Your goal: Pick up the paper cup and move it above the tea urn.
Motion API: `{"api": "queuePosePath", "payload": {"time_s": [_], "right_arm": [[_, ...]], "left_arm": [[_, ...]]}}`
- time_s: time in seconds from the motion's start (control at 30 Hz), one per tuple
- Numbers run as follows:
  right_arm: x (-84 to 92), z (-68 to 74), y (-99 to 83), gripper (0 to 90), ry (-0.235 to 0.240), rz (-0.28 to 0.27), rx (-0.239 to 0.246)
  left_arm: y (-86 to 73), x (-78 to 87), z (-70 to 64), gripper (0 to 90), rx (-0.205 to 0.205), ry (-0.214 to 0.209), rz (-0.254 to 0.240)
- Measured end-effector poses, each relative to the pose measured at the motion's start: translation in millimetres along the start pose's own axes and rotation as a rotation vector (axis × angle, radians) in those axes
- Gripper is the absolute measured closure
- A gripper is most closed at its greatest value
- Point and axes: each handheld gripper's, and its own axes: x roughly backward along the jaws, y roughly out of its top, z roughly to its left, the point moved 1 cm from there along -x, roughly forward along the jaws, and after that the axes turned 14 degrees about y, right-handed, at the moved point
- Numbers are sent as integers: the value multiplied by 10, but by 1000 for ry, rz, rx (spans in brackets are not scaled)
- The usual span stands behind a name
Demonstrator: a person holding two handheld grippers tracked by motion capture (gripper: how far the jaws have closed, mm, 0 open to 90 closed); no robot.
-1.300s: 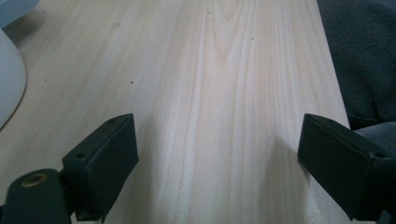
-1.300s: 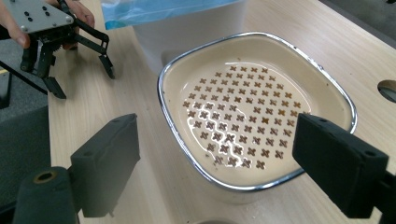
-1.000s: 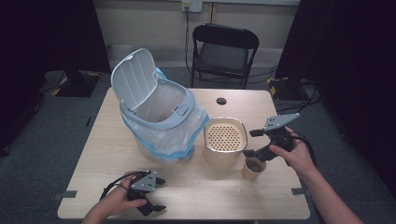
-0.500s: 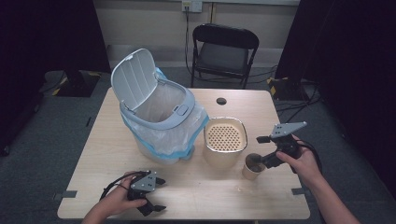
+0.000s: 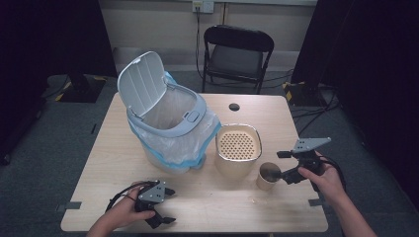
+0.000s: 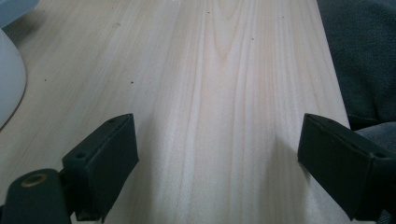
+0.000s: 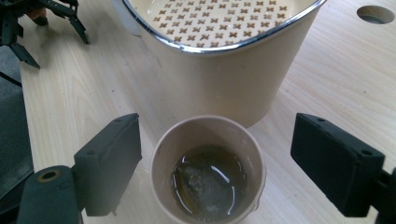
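My right gripper [image 5: 282, 167] sits low at the right side of the counter [image 5: 225, 212], held level and aimed leftward at the paper cup [image 5: 268, 176], with my right hand [image 5: 323, 174] wrapped round its body and the forearm running off toward the bottom right corner. In the right gripper view my jaws stand apart on either side of the cup, its rim between them with a gap on each side, so neither pad presses on it. They have just been closing in a little. The cup stands upright near the counter's front edge, just beside the cream container [image 5: 238, 153] with the perforated insert, and it holds a brown liquid with something dark sunk in it [image 7: 205, 184].

My left gripper [image 5: 165, 205] rests at the front left of the counter under my left hand [image 5: 129, 210], pointing to the right. In the left gripper view its jaws are wide apart over bare wood.

Beyond the left gripper, the bin [image 5: 170, 126] with its bag liner stands tilted, its lid up.

Compared with a second ago, my right gripper has come down and in toward the cup; then it hovered higher, above and to the right of the cup. My left hand and gripper lie where they were, and cup, container and bin have not shifted.
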Motion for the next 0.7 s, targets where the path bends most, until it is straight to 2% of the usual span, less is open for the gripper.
{"api": "queuePosePath", "payload": {"time_s": [0.37, 0.7], "right_arm": [[-41, 40, -170, 158, -5, 32, 8], [-10, 58, -286, 156, -9, 18, 4]], "left_arm": [[0, 0, 0, 114, -1, 0, 0], [0, 0, 0, 114, 0, 0, -1]]}}
